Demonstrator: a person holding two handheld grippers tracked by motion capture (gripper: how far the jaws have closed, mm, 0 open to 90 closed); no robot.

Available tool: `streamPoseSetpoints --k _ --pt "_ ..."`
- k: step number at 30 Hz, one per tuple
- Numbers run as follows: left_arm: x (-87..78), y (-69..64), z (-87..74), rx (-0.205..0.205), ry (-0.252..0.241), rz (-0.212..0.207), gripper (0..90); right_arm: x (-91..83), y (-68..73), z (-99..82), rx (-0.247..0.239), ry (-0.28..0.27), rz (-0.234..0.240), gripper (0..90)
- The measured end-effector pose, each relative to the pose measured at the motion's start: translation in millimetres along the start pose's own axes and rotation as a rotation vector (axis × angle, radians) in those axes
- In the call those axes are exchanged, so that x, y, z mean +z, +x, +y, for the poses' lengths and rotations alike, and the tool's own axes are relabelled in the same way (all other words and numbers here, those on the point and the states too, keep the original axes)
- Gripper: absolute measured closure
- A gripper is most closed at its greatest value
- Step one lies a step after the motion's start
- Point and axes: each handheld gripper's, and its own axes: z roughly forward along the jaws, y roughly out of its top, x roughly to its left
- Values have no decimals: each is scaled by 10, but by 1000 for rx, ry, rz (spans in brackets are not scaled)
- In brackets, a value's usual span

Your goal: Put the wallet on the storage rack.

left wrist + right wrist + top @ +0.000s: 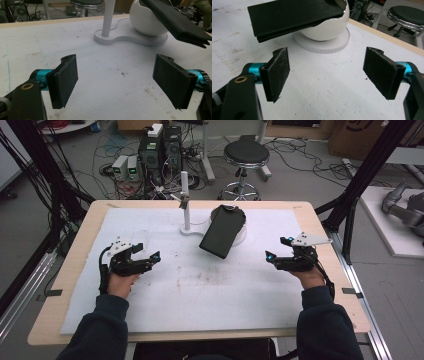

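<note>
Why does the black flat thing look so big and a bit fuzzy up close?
In the left gripper view the black case sits near the lens, so it looms large and soft-edged; in the high view it looks small and sharper; the right gripper view shows glare on the white bowl.

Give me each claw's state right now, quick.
Left claw: open, nothing between the pads, over bare white mat.
Right claw: open, nothing held, short of the black case.
</note>
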Motion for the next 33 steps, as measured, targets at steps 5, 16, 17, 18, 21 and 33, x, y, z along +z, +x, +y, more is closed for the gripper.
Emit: streamPoseSetpoints --k 5,16,17,18,21,33 --pt "3 5 -4 -2 8 0 203 27 43 -18 -13 2 11 218" --pt "-50 -33 8 32 -3 -2 203 -18 111 -152 0 -26 -4 217" --pt "-53 -37 7 32 -5 -2 203 -28 117 -209 10 -25 -11 218" --pt "-60 -42 8 38 0 -2 203 -32 119 -229 15 -24 -13 218" --pt "-83 -67 10 50 -4 -3 203 -48 111 -353 51 -17 -34 218" --pt "-87 -62 -6 48 -6 0 209 -92 62 -442 73 -12 -64 218"
